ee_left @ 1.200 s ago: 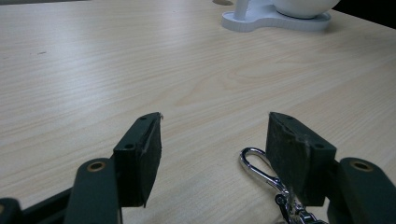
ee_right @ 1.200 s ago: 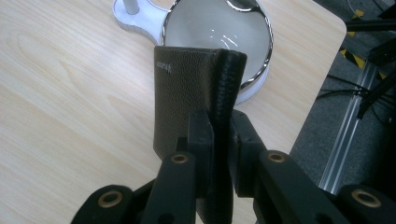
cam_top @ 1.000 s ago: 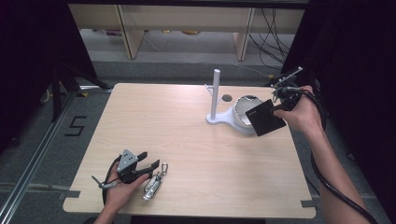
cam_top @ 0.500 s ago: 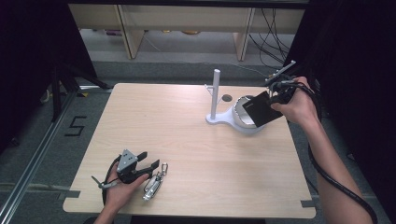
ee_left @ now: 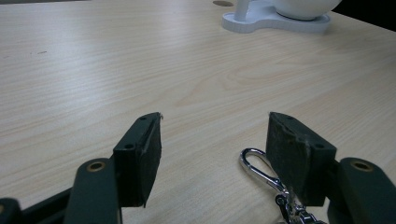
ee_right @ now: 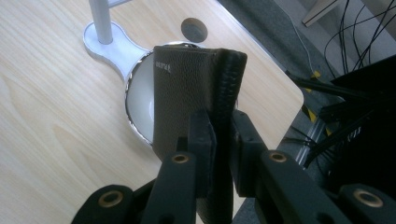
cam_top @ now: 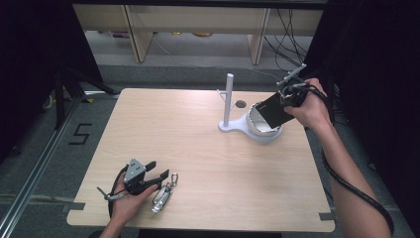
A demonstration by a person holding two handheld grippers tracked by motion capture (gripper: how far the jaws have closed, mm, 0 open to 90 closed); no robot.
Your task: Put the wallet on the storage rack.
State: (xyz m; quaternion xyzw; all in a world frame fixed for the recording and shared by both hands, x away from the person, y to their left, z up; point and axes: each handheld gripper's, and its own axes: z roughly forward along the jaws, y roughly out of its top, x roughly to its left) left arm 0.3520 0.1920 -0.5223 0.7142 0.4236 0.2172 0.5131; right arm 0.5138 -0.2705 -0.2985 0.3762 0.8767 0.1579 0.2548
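One counter (cam_top: pixel 198 144), light wood grain, bearing all items. One white stand (cam_top: pixel 229 101): upright post on a flat base, joined to a round white bowl (cam_top: pixel 265 133) at the counter's far right. One dark brown leather wallet (ee_right: pixel 187 98), held on edge above the bowl's rim, clear of the counter; its spine sits between the fingers (ee_right: pixel 201 135) of the right gripper (cam_top: pixel 292 91), which are closed tight on it. One left gripper (cam_top: pixel 148 179), resting at the counter's near left edge in the person's hand, fingers (ee_left: pixel 140 154) wide apart, holding nothing. One silver keyring clip (cam_top: pixel 162 194), lying on the counter just beside the left gripper's right-hand finger.
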